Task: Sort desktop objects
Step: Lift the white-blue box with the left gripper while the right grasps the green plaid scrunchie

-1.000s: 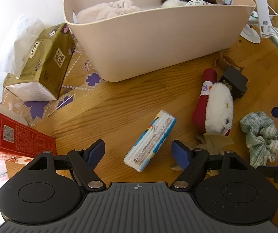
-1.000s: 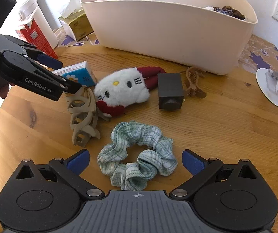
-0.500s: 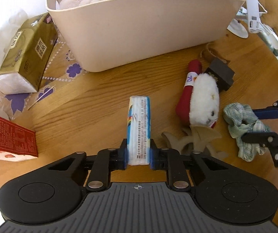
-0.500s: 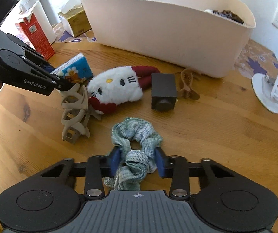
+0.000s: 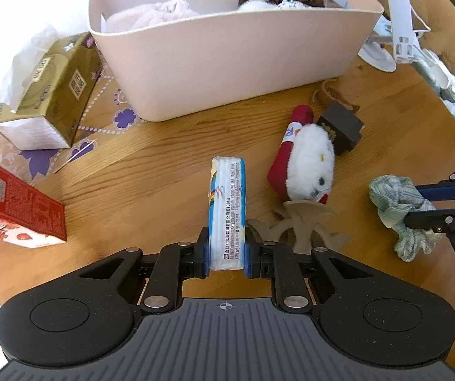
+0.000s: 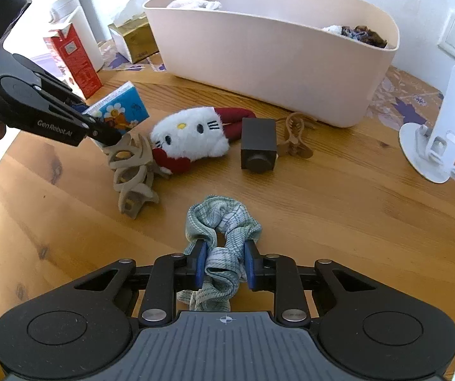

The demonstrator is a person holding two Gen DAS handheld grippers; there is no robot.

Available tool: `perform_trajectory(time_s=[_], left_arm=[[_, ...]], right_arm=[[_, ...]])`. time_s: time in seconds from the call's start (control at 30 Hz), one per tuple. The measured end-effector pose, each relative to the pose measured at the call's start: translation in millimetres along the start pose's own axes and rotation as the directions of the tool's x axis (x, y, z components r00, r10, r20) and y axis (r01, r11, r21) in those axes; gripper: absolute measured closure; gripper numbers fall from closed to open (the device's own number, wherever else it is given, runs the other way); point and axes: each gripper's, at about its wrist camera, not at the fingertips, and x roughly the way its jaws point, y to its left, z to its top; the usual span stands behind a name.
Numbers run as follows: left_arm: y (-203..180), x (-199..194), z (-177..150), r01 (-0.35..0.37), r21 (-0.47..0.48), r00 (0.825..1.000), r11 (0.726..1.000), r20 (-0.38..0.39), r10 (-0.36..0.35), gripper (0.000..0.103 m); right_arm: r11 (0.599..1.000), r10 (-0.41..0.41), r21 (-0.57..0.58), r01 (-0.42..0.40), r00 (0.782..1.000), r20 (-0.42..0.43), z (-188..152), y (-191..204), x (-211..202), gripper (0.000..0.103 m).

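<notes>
Tissue pack (image 5: 227, 212) is clamped edge-up by the left gripper (image 5: 226, 255), jaws closed on its near end, far end seemingly raised off the counter (image 5: 151, 171). Green scrunchie (image 6: 222, 238) is pinched in the right gripper (image 6: 224, 265), jaws nearly closed on bunched fabric. Both are held toward the beige bin (image 6: 271, 63) at the far side, probably for dropping in. Plush cat (image 6: 192, 136), hair claw (image 6: 132, 171) and black cube (image 6: 257, 147) lie between

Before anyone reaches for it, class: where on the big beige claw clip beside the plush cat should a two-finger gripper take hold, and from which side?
Grip the claw clip across its solid hinge end, the end away from the plush cat, coming from above. It lies on its side; the curved teeth are gappy and would likely slip, and the left gripper crowds the far end.
</notes>
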Motion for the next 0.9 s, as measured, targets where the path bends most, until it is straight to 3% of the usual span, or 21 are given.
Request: perform_trajectory(time_s=[0.53,0.9], left_arm=[[-26.1,-59.6,-6.9,-0.064,0.009,0.993,0.998,0.098,0.062,0.084],[-36.8,-98.9,6.6,-0.084,0.012,0.980,0.996,0.184,0.081,0.084]], right_arm=[[0.999,-0.008,0.041,0.003,0.993,0.116,-16.1,-29.4,-53.3,0.080],[0.992,-0.085,0.110,0.061,0.971,0.225,-8.4,-74.1,-98.1,0.080]])
